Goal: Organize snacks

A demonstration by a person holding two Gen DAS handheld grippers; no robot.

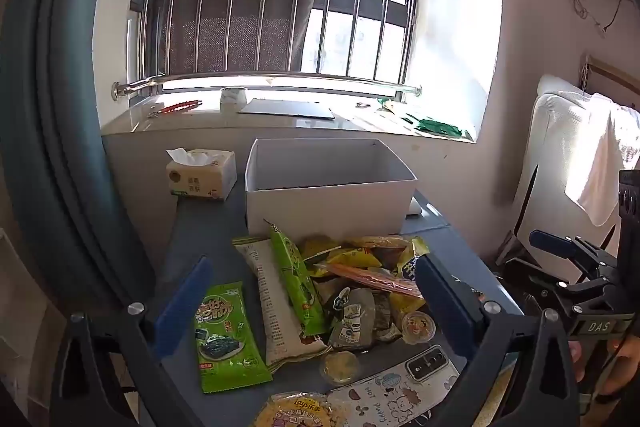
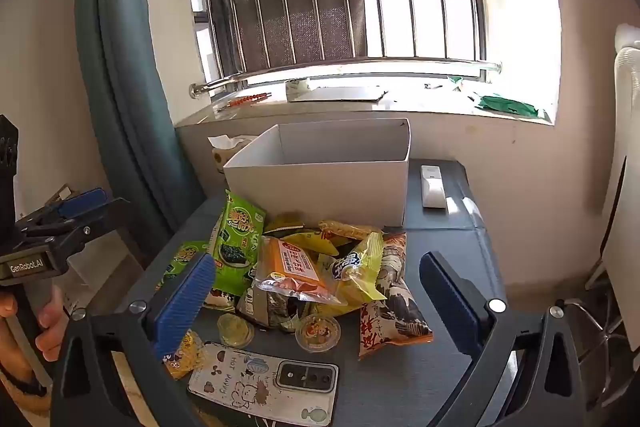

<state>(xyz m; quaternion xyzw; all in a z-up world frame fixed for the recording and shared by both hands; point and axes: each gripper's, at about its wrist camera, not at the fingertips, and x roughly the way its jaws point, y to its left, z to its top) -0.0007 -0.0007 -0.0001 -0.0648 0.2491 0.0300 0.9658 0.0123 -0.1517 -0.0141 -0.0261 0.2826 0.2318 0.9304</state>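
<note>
Here, left gripper [image 1: 316,303] and right gripper [image 2: 318,301] both spread wide over the snack pile [image 2: 320,267], white box [image 1: 328,199] behind, remote [image 2: 433,187] seen only from the right wrist, tissue pack [image 1: 202,173] plain only from the left.

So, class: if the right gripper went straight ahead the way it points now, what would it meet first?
Probably the snack pile: the open right gripper frames it. The white box stands behind. Depth is unclear.
</note>
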